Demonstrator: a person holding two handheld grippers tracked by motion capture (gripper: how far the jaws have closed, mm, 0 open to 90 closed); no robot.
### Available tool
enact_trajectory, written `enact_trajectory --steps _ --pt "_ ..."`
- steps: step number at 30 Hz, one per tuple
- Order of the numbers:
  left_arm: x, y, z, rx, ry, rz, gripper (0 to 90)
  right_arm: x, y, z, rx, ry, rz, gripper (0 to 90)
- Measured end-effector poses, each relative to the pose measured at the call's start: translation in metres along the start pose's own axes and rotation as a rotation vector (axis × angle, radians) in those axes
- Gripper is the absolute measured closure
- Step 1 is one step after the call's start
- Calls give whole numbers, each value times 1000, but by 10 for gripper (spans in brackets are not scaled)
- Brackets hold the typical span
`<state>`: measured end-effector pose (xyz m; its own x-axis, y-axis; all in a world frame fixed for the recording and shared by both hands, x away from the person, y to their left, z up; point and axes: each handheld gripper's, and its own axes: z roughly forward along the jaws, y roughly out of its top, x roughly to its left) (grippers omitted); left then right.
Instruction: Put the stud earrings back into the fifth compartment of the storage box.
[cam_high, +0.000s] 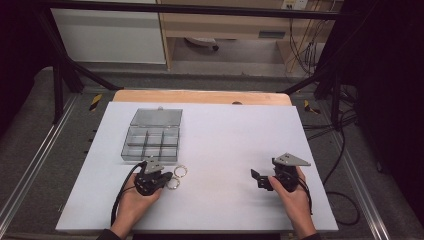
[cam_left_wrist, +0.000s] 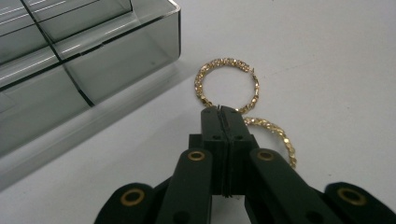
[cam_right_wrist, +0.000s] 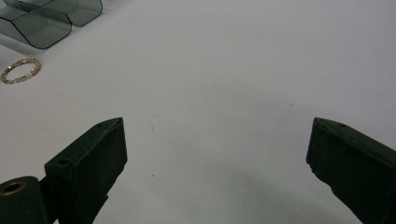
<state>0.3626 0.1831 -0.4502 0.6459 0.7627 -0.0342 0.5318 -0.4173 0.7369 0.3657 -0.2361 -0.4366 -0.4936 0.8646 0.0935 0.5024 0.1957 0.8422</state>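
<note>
Tongs of the left gripper (cam_left_wrist: 223, 110) clench a gold hoop earring (cam_left_wrist: 227, 85) at frame centre, beside the clear compartment box (cam_left_wrist: 93, 65); lift straight, slowly (its twin (cam_left_wrist: 275, 135) touches). Right tongs (cam_right_wrist: 217, 149) gape, released, over bare tabletop (cam_right_wrist: 224, 60).

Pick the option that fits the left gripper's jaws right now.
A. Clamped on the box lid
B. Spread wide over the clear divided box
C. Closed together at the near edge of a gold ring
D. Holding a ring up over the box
C: in the left gripper view the left gripper has its jaws pressed together right at the rim of the farther gold ring, which lies on the white table beside the clear box.
</note>
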Motion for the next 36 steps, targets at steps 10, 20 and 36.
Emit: enact_trajectory --steps 10,20,36 --pt "0 -1 2 -18 9 23 841 0 0 0 6 4 7 52" --pt "-3 -3 5 -13 -10 32 687 -1 0 0 10 6 9 52" --pt "-1 0 -10 -117 57 13 868 -1 0 -1 7 9 14 53"
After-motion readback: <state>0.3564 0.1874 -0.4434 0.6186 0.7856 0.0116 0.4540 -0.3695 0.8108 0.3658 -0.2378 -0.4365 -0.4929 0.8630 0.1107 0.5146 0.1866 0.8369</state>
